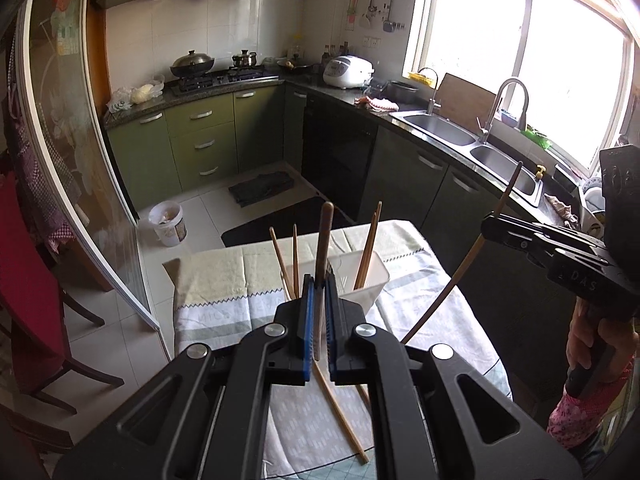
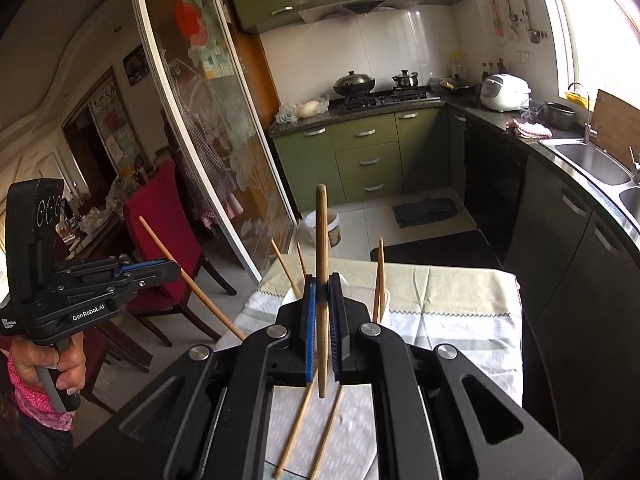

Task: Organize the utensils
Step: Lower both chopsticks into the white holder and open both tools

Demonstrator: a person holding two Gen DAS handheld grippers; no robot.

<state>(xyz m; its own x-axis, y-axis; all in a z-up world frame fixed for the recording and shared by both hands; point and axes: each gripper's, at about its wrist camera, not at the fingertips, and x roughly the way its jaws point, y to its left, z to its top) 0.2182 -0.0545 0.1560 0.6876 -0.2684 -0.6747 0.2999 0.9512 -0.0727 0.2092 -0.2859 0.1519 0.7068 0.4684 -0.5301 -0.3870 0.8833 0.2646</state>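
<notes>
Closest in the left wrist view, the left gripper (image 1: pixel 319 280) has its blue ridged pads squeezed shut on a brown wooden chopstick (image 1: pixel 323 248). This stick is thin and round, and it stands almost straight up between the pads.

In the right wrist view, the right gripper (image 2: pixel 321 292) is clamped on its own smooth light wooden chopstick (image 2: pixel 321 264). That one stands upright too, with its blunt end at the top.

Under both grippers, two more loose wooden chopsticks (image 2: pixel 310 432) lie flat on the soft striped tablecloth (image 1: pixel 224 280). They point away from the cameras, toward the white holder.

Just past the gripper tips stands a white plastic utensil holder (image 1: pixel 370 276), shaped like a box. Several thin chopsticks in the holder (image 1: pixel 370 248) lean up and outward. The grippers block its front from sight.

Far behind the holder are a white bucket (image 1: pixel 168 224) on the tiled floor, green cupboards (image 1: pixel 204 136) and a shiny steel sink (image 1: pixel 440 128).
</notes>
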